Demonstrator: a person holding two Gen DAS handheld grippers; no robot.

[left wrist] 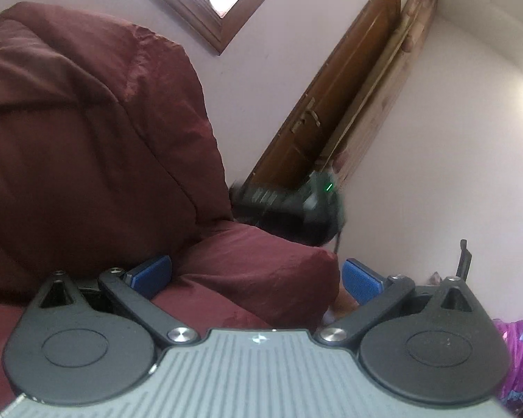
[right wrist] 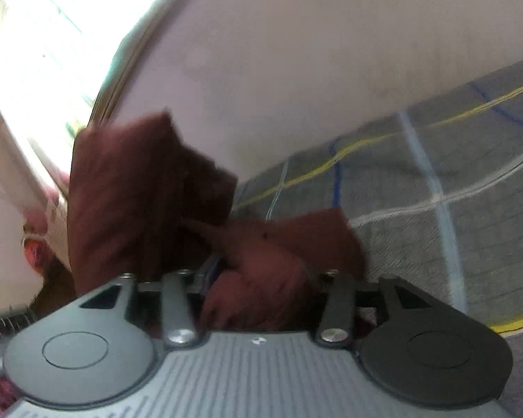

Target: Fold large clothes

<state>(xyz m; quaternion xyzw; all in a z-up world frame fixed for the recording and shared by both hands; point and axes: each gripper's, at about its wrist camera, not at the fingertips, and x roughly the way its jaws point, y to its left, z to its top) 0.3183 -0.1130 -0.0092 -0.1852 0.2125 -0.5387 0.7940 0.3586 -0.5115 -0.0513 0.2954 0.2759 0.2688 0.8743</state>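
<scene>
A large maroon garment (left wrist: 97, 146) hangs in the air and fills the left half of the left wrist view. My left gripper (left wrist: 256, 278) is open, its blue pads (left wrist: 150, 275) wide apart with a fold of the maroon cloth lying between them. In the blurred right wrist view the same garment (right wrist: 150, 188) is bunched up. My right gripper (right wrist: 258, 278) is shut on the maroon cloth, which hides the fingertips. The other gripper shows blurred in the left wrist view (left wrist: 296, 202), behind the cloth.
A grey checked bedsheet (right wrist: 453, 188) lies at the right under the right gripper. A wooden door (left wrist: 348, 97) and a window frame (left wrist: 205, 7) are on the pale wall. Purple patterned cloth (left wrist: 519, 362) lies at the lower right. A bright window (right wrist: 35, 52) is at the left.
</scene>
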